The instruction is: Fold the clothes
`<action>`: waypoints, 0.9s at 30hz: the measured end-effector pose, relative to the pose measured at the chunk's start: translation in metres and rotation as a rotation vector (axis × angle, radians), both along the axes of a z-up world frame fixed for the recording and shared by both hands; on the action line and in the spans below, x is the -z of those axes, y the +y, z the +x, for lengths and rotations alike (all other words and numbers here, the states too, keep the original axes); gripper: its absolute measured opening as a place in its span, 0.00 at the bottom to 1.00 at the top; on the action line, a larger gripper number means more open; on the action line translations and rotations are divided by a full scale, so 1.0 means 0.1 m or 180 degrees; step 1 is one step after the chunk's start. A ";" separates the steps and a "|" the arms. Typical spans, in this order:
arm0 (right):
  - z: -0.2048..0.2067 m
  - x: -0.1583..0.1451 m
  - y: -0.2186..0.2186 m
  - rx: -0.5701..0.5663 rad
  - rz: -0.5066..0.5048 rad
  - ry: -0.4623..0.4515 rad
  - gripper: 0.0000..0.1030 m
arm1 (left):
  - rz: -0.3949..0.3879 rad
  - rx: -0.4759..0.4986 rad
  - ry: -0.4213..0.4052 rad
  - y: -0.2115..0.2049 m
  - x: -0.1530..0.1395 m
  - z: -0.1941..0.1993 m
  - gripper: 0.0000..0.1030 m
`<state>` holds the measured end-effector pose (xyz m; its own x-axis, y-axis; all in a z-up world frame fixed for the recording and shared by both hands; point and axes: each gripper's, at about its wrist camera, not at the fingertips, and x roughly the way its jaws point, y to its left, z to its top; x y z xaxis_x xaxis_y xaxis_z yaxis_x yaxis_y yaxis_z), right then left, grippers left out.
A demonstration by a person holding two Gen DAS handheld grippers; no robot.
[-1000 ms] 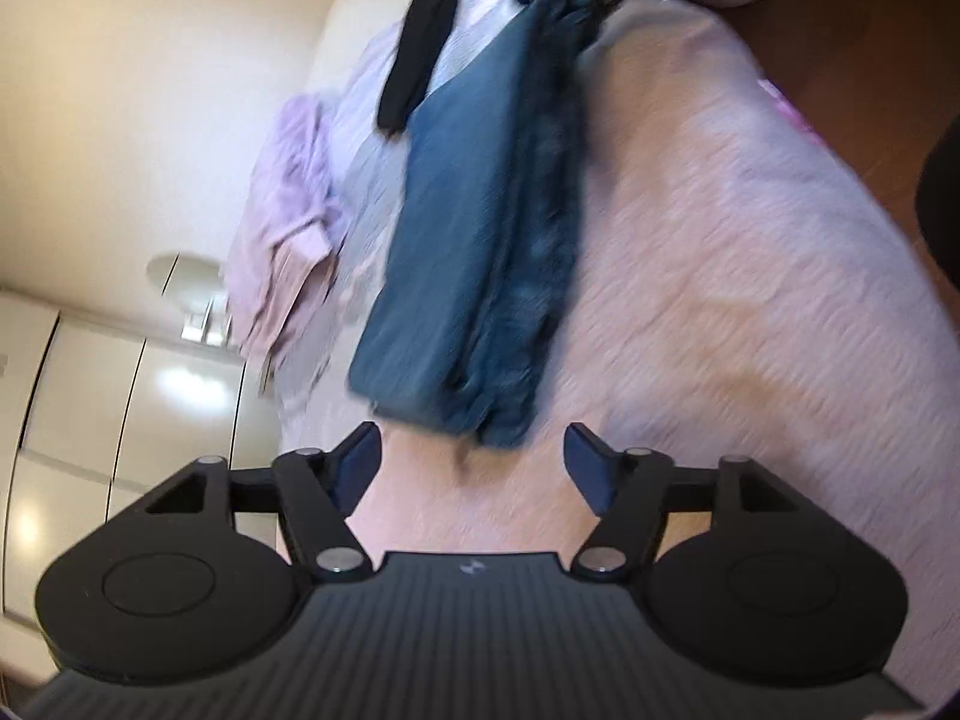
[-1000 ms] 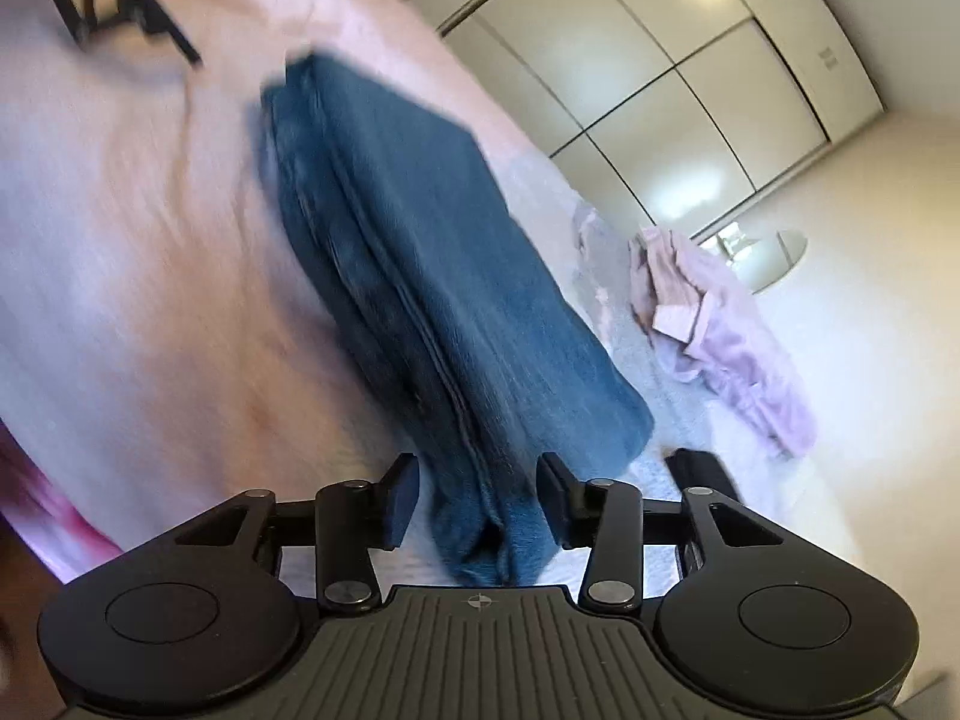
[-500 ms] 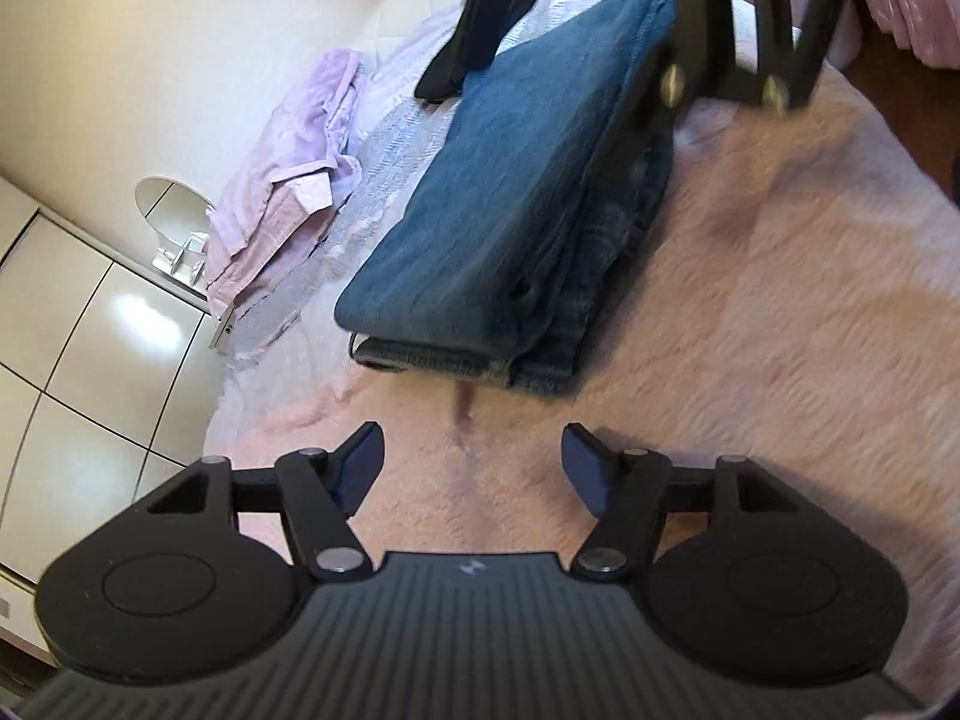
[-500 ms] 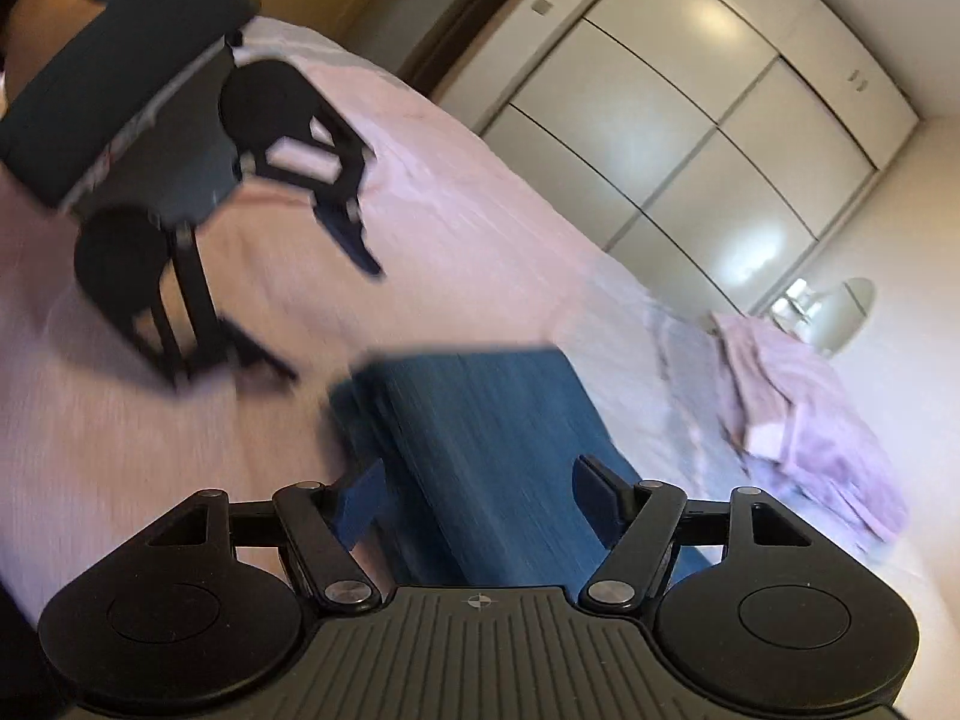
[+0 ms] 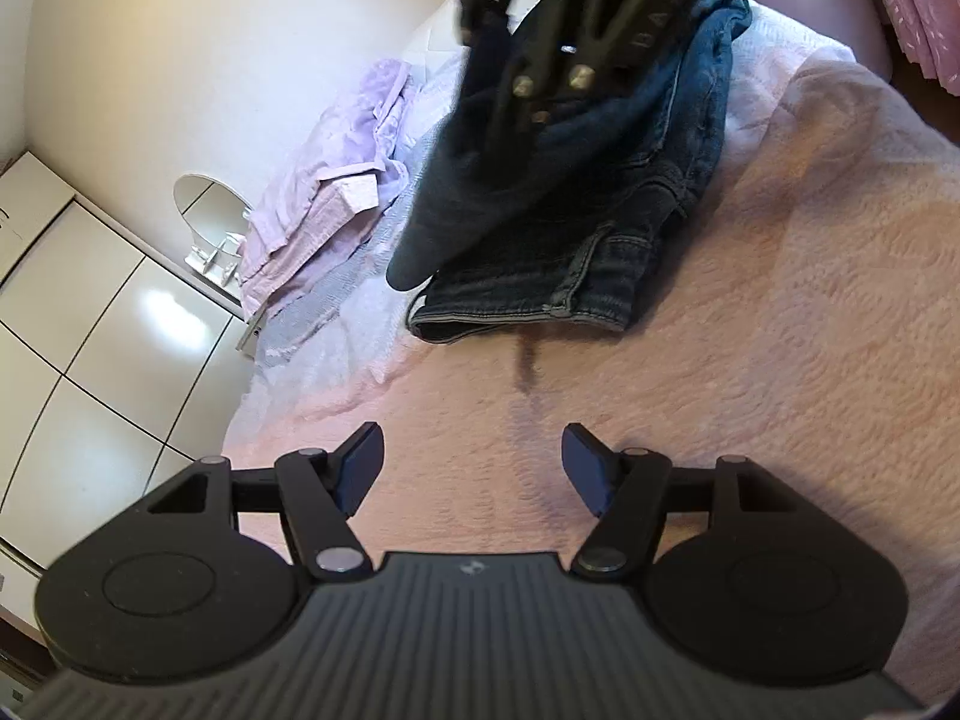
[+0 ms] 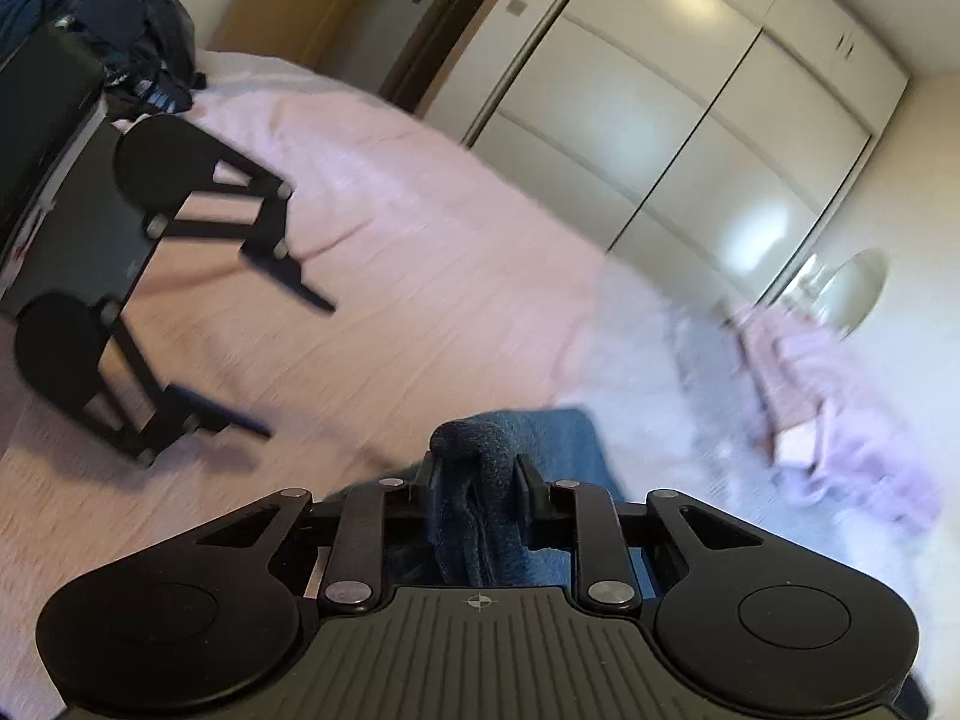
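Folded blue jeans lie on the pink bedspread. My right gripper hangs over them at the top of the left wrist view and lifts a dark flap of denim. In its own view the jaws of the right gripper are closing, and the pads press on a bunched fold of the jeans. My left gripper stands open over bare bedspread, a little short of the jeans' near hem, with nothing between its fingers. It also shows in the right wrist view as the left gripper, blurred.
A lilac shirt lies crumpled beyond the jeans beside a grey-white cloth. White wardrobe doors and a round mirror stand past the bed. A dark clothes pile sits at the far end.
The right gripper's jaws, wide over the jeans half a second ago, have come together on a fold and risen with it. The left gripper has drawn back from the jeans and rolled, still open.
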<state>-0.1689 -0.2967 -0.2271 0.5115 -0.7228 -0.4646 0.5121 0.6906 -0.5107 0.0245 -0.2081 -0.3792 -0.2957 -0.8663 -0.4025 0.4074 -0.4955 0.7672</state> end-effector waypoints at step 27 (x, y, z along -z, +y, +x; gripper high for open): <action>-1.95 0.37 -0.03 0.1271 0.0732 -0.0518 0.47 | 0.0038 0.0175 -0.0306 -0.33 -0.04 -0.97 0.44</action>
